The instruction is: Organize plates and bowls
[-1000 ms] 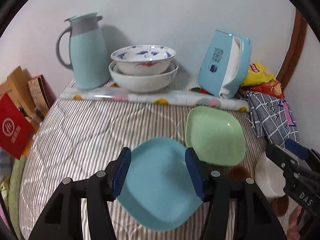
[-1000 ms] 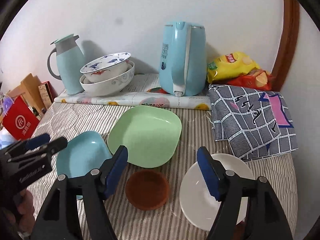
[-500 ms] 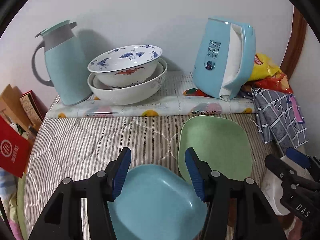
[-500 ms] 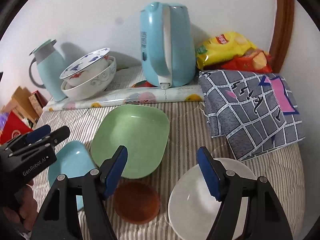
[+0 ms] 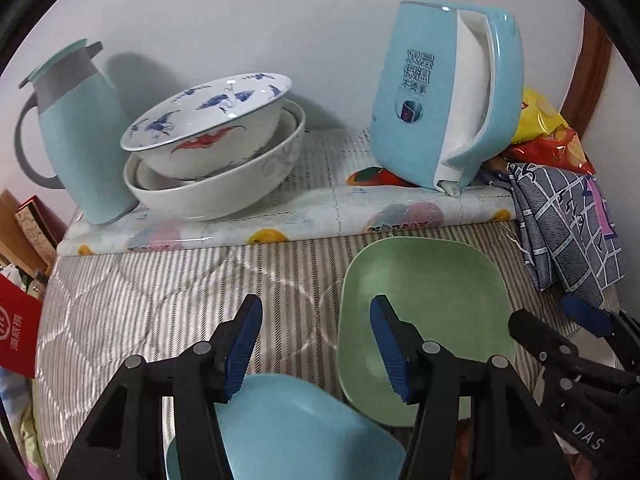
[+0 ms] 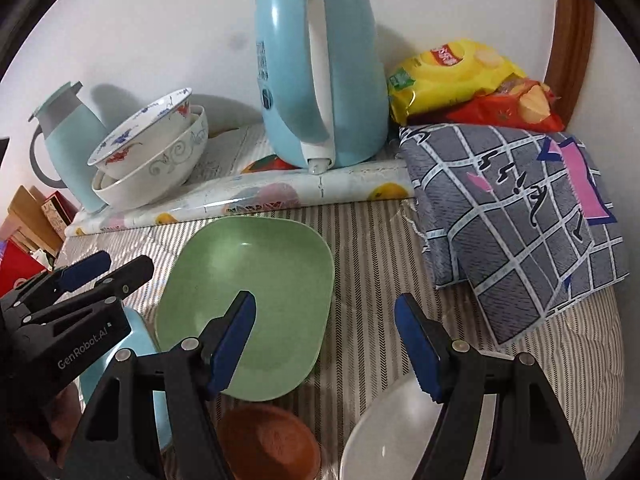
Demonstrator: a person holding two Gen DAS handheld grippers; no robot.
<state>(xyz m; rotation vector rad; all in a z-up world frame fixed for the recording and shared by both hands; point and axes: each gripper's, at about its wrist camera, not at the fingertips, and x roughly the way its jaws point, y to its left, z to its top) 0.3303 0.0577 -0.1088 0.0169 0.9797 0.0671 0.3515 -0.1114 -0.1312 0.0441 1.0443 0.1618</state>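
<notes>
Both claws hang empty over a striped bed cover, jaws parted and gripping nothing. The left claw (image 5: 316,344) has slid forward in the past second: the blue plate (image 5: 288,432) that sat framed between its fingers now lies mostly under and behind them, and its right finger overlaps the near edge of the green plate (image 5: 432,320). The right claw (image 6: 324,340) has advanced as well, its left finger now over the green plate, while the brown bowl (image 6: 268,444) and the white plate (image 6: 384,432) have dropped to the bottom of its view.

Beyond them, two patterned bowls (image 5: 212,152) sit nested on a floral mat beside a thermos jug (image 5: 76,132) and a blue kettle (image 5: 448,92), against the wall.

Nothing has been lifted yet. The advance suggests both claws are closing on the green plate, or heading for the stacked bowls behind it.
</notes>
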